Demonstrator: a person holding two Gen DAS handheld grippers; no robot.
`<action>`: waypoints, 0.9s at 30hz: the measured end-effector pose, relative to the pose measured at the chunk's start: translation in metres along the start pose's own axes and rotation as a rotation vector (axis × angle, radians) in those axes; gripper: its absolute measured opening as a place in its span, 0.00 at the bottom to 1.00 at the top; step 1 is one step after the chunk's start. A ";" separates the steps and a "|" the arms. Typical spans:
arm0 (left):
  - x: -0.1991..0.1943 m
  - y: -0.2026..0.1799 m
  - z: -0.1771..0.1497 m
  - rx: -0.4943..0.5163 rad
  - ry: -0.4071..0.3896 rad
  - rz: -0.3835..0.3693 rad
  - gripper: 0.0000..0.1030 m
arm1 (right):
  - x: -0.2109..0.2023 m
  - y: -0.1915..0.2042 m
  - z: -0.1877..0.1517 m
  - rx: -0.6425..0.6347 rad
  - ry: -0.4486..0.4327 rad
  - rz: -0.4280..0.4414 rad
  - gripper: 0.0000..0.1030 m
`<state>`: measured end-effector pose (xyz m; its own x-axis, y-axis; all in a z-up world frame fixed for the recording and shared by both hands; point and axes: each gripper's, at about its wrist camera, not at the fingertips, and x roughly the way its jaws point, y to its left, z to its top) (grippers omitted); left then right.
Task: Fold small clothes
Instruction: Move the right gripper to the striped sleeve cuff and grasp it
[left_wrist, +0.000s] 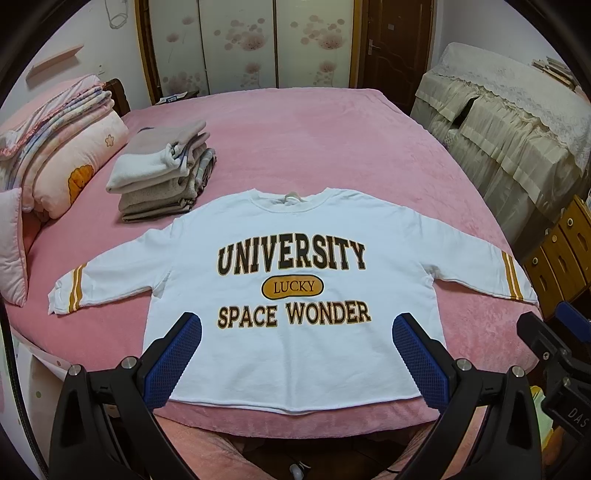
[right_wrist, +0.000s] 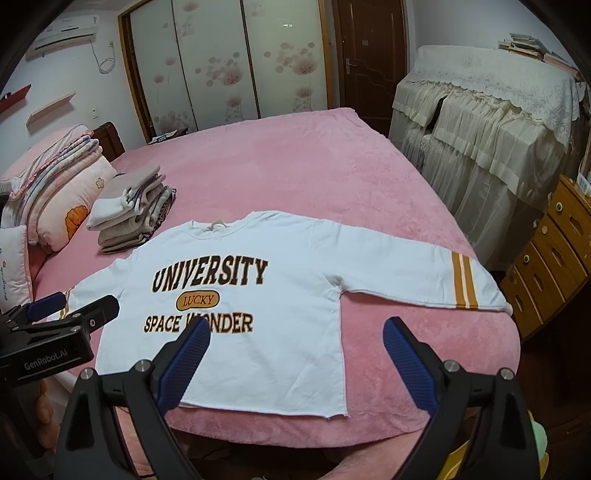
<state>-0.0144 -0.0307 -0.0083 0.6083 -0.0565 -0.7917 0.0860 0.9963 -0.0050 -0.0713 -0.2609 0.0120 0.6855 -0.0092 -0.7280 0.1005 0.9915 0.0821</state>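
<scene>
A white shirt (left_wrist: 291, 295) is lying flat, print up, sleeves spread, on the pink bed (left_wrist: 314, 147), ready for folding. Left gripper (left_wrist: 297, 325) and right gripper (right_wrist: 297, 330) are hovering wide apart, holding nothing (a folded pile (left_wrist: 162, 173) is sitting nearby).

home bedroom | pink bed (left_wrist: 295, 140) | floral wardrobe (right_wrist: 221, 62) | pillows (left_wrist: 74, 162)

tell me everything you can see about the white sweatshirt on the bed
The white sweatshirt lies flat, print side up, on the pink bedspread, sleeves spread, hem nearest the cameras. Brown lettering reads UNIVERSITY, LUCKY, SPACE WONDER. Each cuff has mustard stripes. It looks like soft cotton, unfolded. Nothing grips it; both claws hover open above.
</scene>
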 end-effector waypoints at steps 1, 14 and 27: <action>-0.001 -0.002 0.002 0.004 -0.006 0.003 1.00 | -0.001 -0.002 0.002 -0.001 -0.007 0.002 0.93; -0.023 -0.043 0.049 0.058 -0.127 0.014 1.00 | -0.034 -0.051 0.034 0.015 -0.162 -0.053 0.93; -0.070 -0.097 0.090 0.150 -0.361 -0.050 1.00 | -0.079 -0.086 0.073 0.025 -0.360 -0.090 0.93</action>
<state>0.0058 -0.1289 0.1022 0.8365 -0.1508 -0.5268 0.2210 0.9726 0.0724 -0.0815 -0.3554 0.1125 0.8825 -0.1457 -0.4471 0.1863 0.9813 0.0480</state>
